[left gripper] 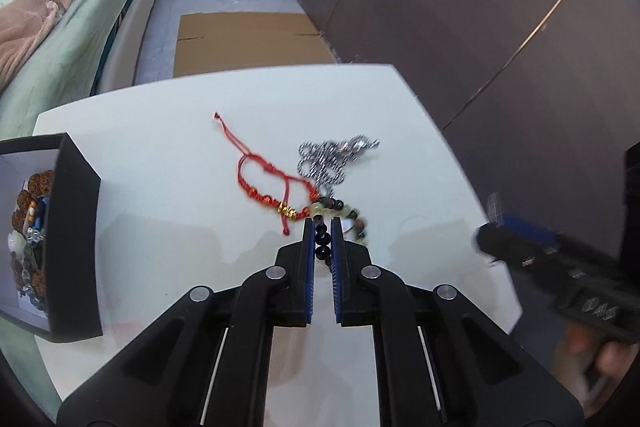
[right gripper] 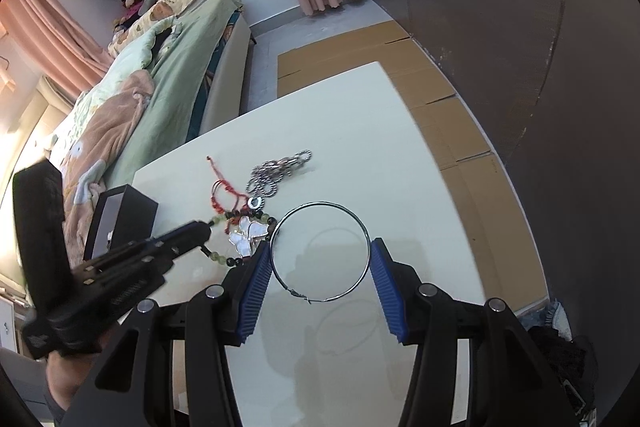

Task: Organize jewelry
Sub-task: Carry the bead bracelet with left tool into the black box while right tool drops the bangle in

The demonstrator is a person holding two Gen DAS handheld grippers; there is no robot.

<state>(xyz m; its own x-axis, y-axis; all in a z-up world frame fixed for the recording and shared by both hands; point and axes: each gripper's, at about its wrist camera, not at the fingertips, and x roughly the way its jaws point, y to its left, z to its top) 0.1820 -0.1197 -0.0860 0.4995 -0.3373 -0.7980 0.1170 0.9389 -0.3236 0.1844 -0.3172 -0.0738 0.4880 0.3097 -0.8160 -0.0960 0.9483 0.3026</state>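
- The left gripper (left gripper: 322, 227) is clenched on the beaded bracelet (left gripper: 322, 239), dark beads caught between its blue pads (left gripper: 309, 267) while pale green and dark beads trail off past the tips
- In the right wrist view the same bracelet runs from the left gripper's tip across to a white butterfly pendant (right gripper: 248, 235) lying inside its loop on the table
- The right gripper (right gripper: 320, 259) holds a silver hoop (right gripper: 320, 251) between half-spread pads; the left pad touches the rim, and I cannot tell whether the right pad does
- Just beyond the bracelet lies a red cord bracelet (left gripper: 272, 187) with gold beads, touching it
- A silver chain (left gripper: 332, 159) is heaped beside the red cord, further along the white table (left gripper: 160, 187)
- A black box (left gripper: 76, 227) stands at the table's left edge, open, with beaded pieces inside
- Past the table are a bed with green bedding (left gripper: 80, 27) and flattened cardboard (left gripper: 248, 43) on the floor
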